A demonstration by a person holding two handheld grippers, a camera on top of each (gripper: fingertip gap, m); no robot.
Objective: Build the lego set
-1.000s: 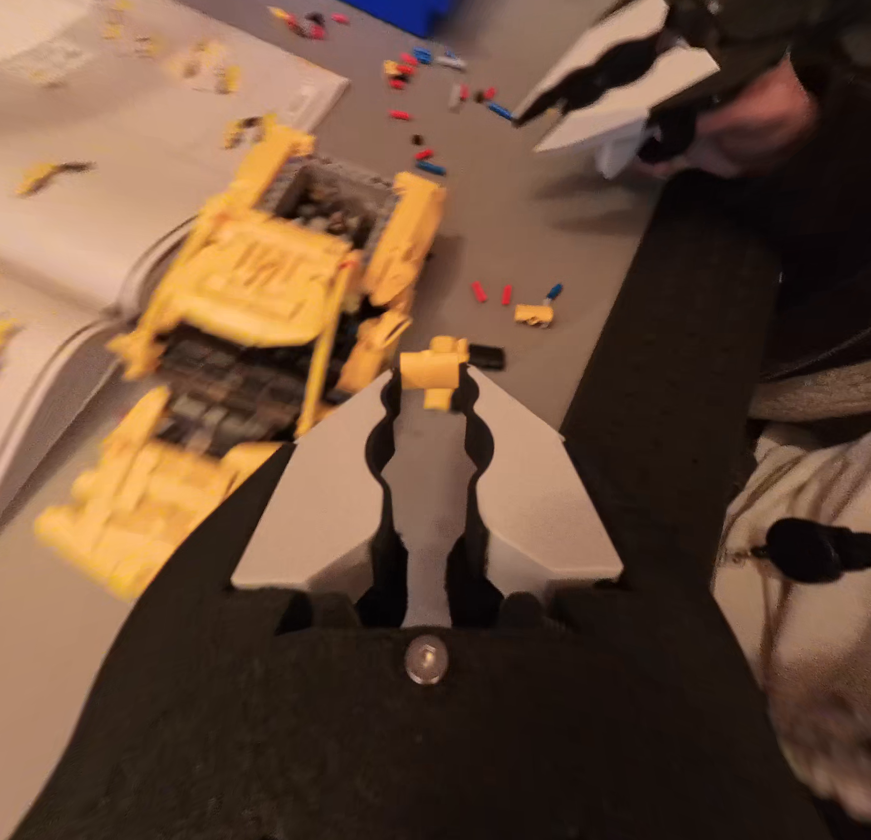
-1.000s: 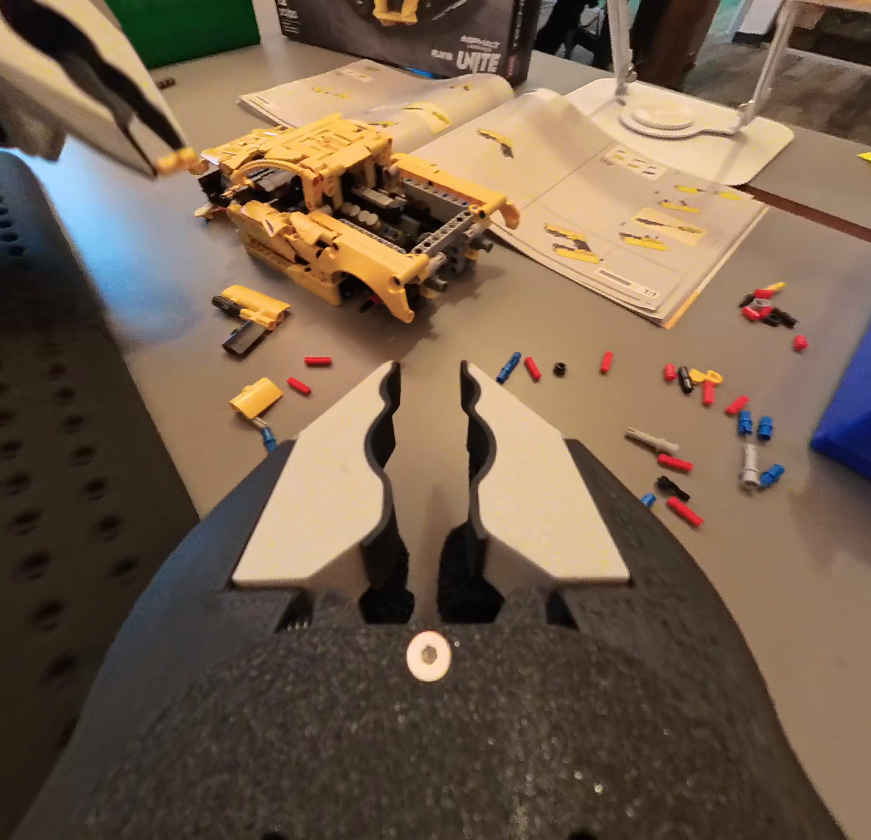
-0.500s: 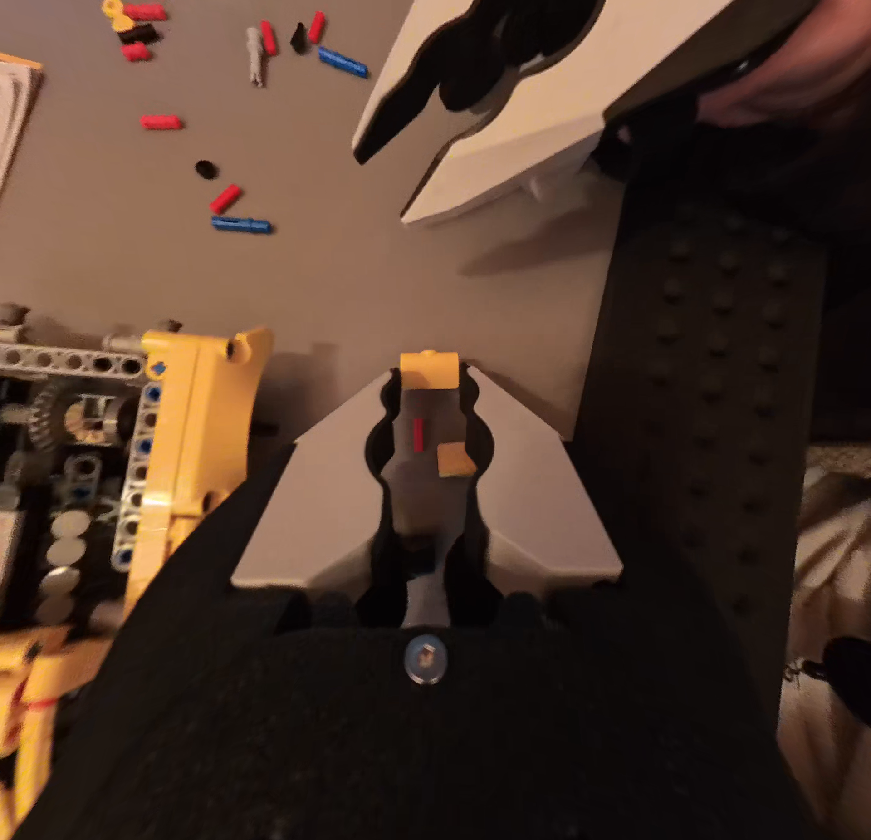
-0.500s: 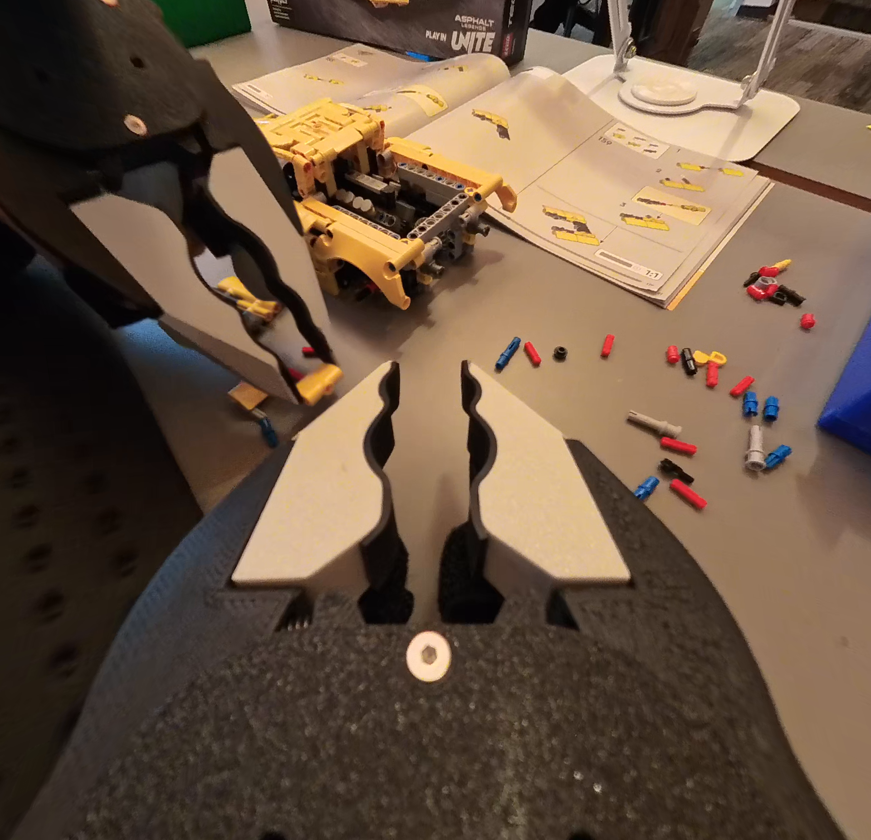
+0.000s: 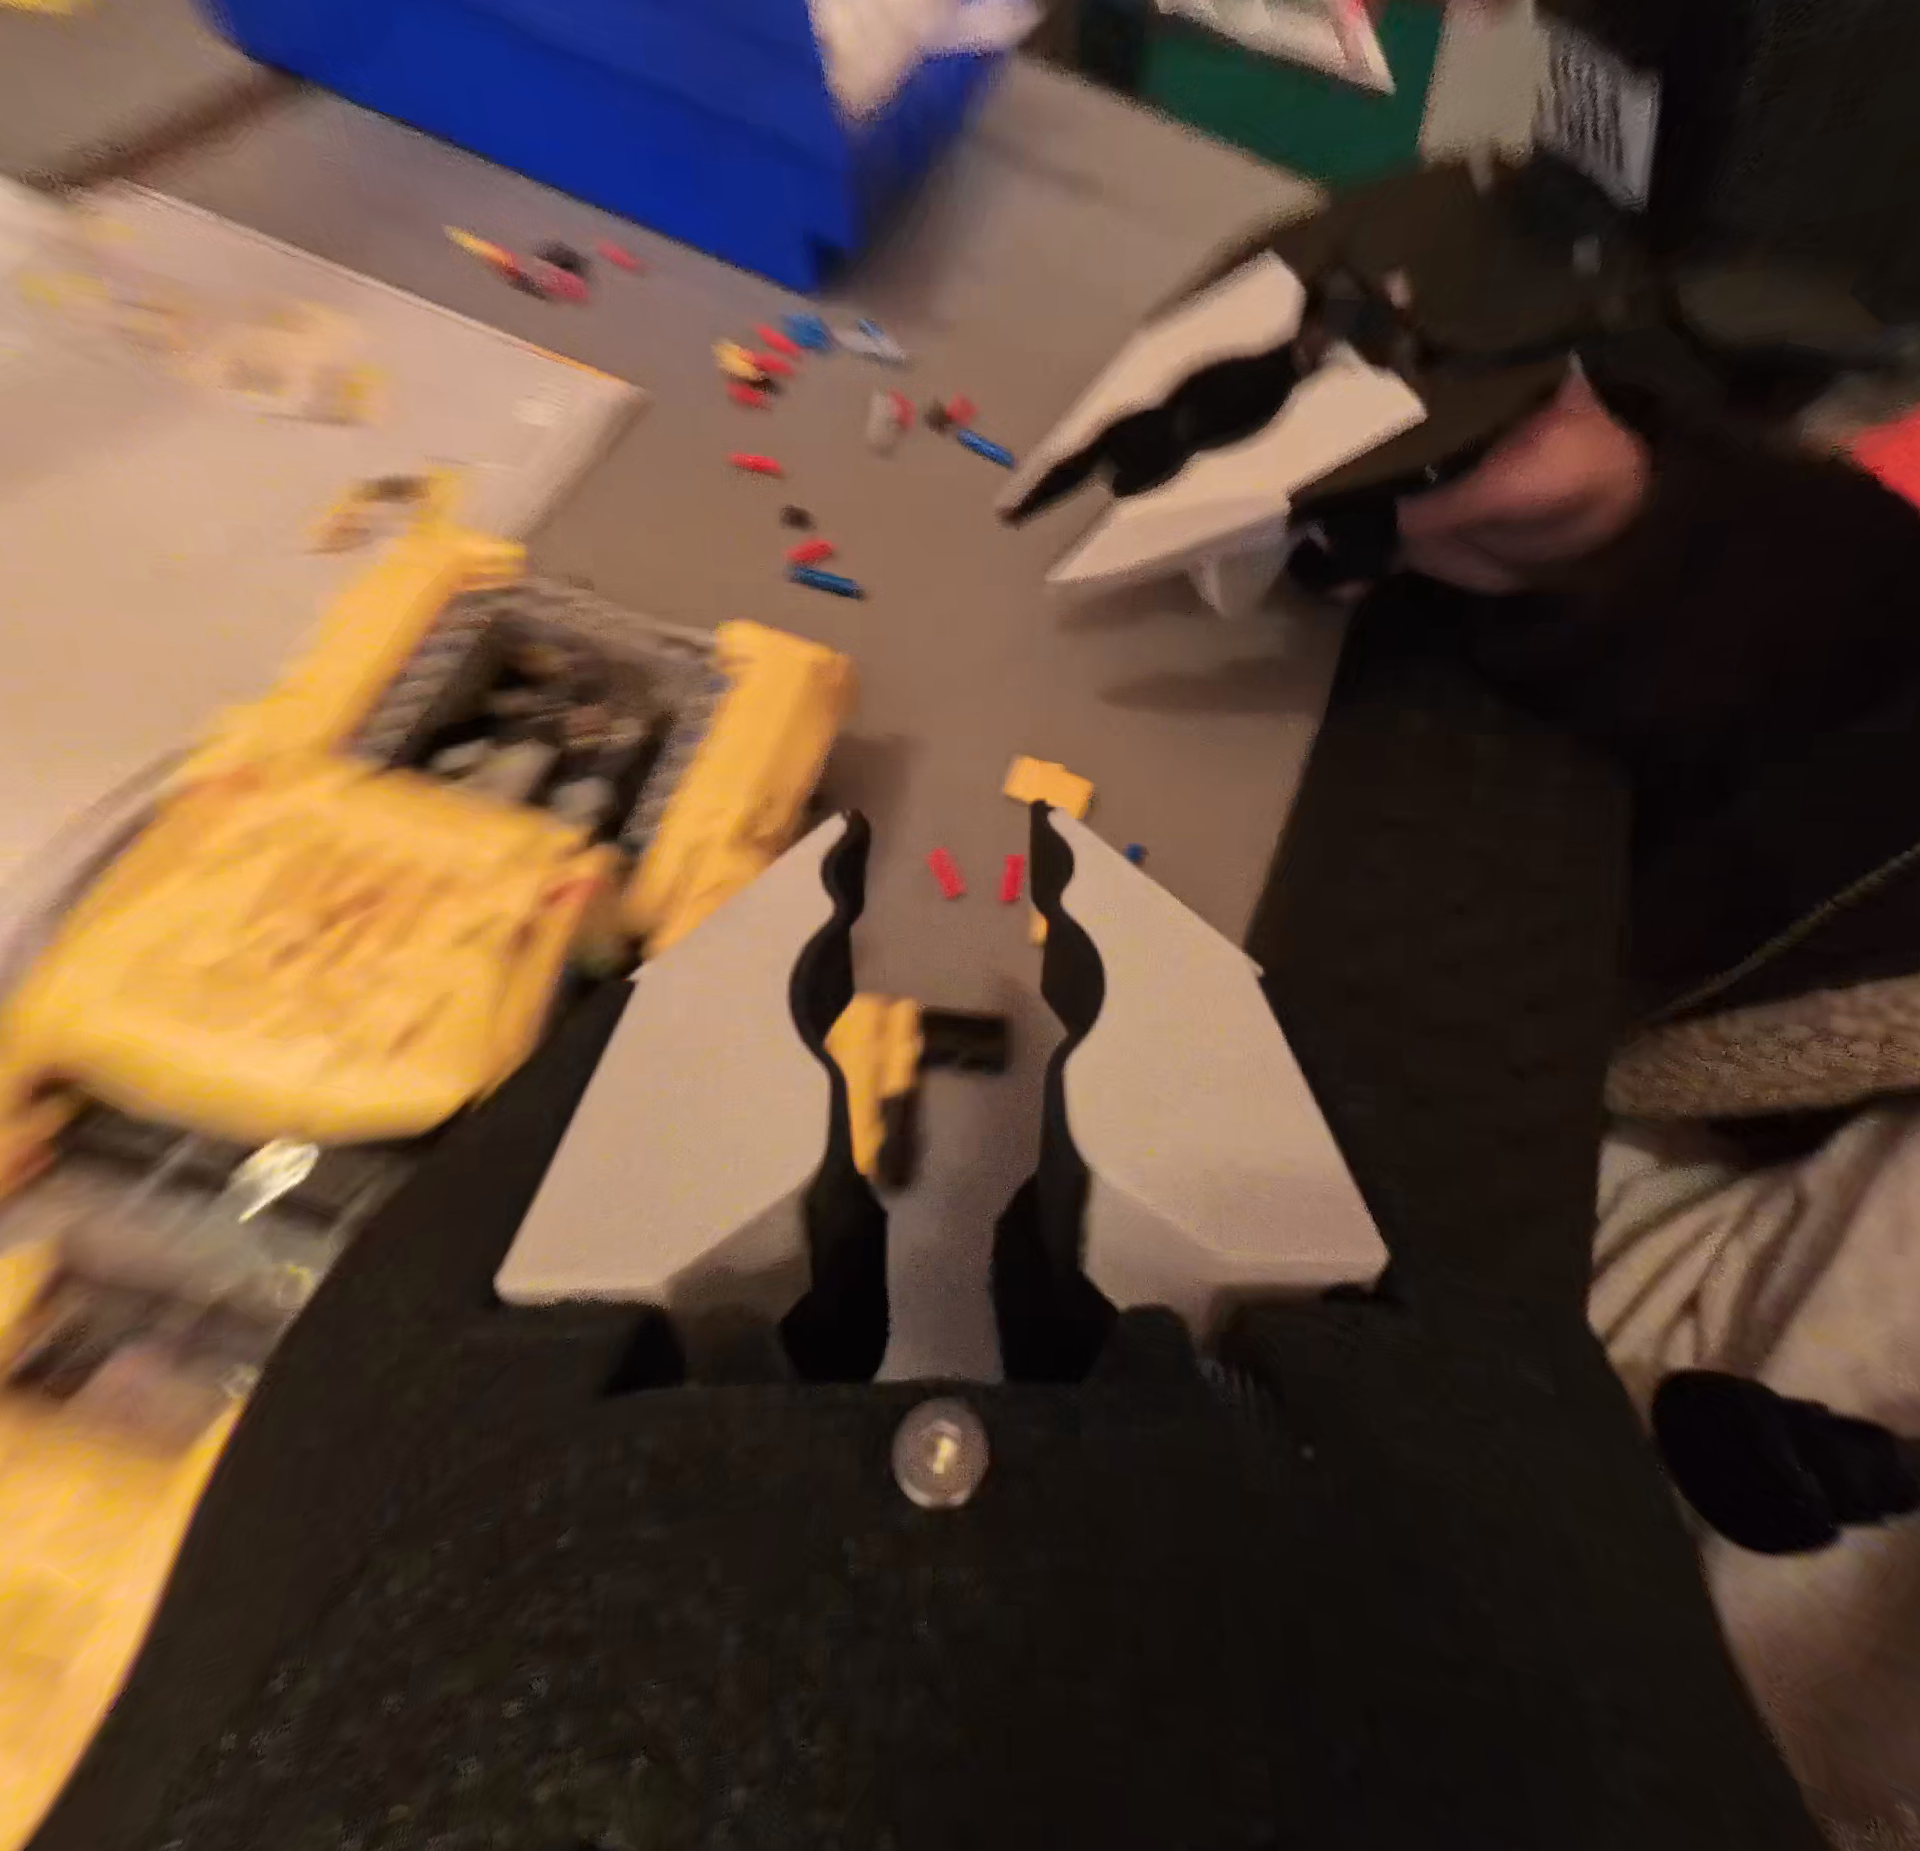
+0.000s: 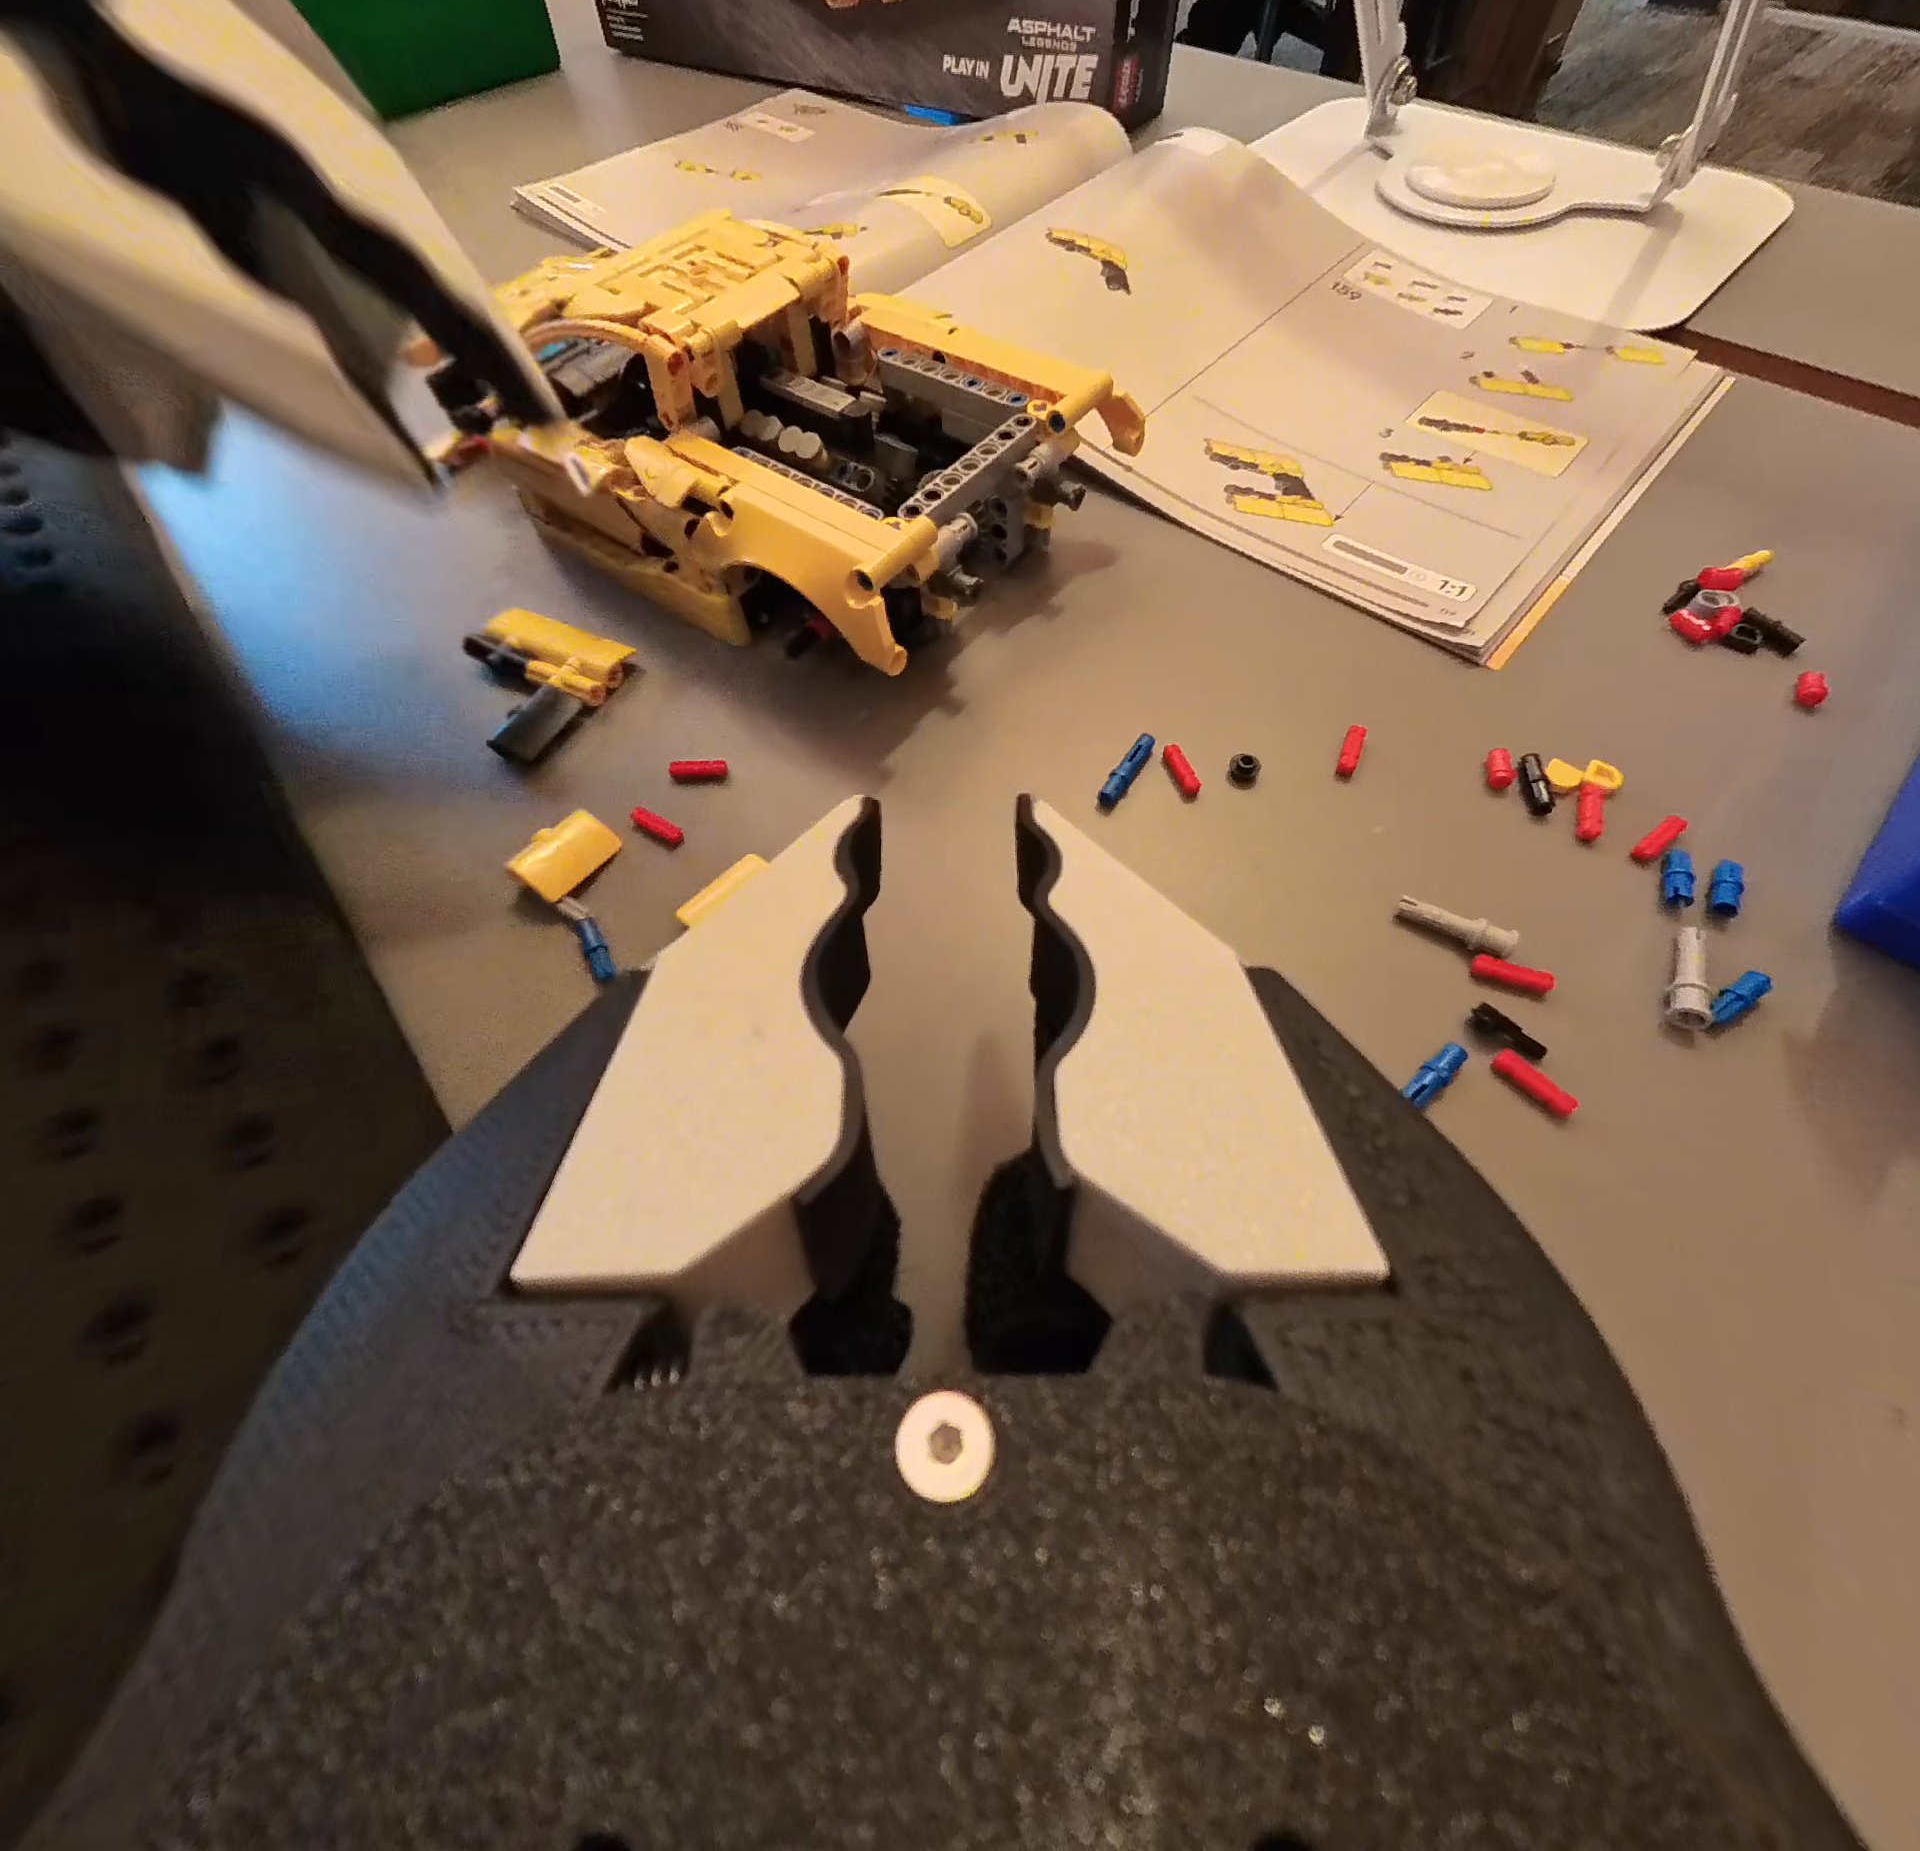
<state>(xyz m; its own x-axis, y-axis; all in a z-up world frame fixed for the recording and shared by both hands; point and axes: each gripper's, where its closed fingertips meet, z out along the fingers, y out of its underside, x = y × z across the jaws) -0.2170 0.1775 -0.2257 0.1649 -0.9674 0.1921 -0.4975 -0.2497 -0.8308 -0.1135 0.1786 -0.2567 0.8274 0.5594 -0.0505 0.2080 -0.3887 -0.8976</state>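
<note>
The half-built yellow Lego car point(image 6: 779, 451) stands on the grey table point(image 6: 1299, 1230), blurred in the left wrist view point(image 5: 416, 845). My left gripper point(image 5: 945, 825) is open and empty, above the table just right of the car; in the right wrist view point(image 6: 478, 419) its tips hover at the car's left end. My right gripper point(image 6: 945, 814) is open and empty, low over the table in front of the car, and shows in the left wrist view point(image 5: 1029, 539). Two small yellow pieces point(image 6: 561, 851) point(image 6: 722, 887) lie left of its fingers. A yellow-and-black sub-assembly point(image 6: 551, 658) lies beside the car.
An open instruction booklet point(image 6: 1299, 347) lies behind the car, with the set's box point(image 6: 883, 14) and a white lamp base point(image 6: 1507, 180) beyond. Red, blue, black and grey pins point(image 6: 1507, 970) are scattered at the right. A blue bin point(image 6: 1881, 866) sits at the right edge. Spacing between my two grippers at the tips: around 12 centimeters.
My left gripper carried a small yellow piece down beside the right gripper, opened and left it on the table, then swung back up toward the car. The right gripper stayed put.
</note>
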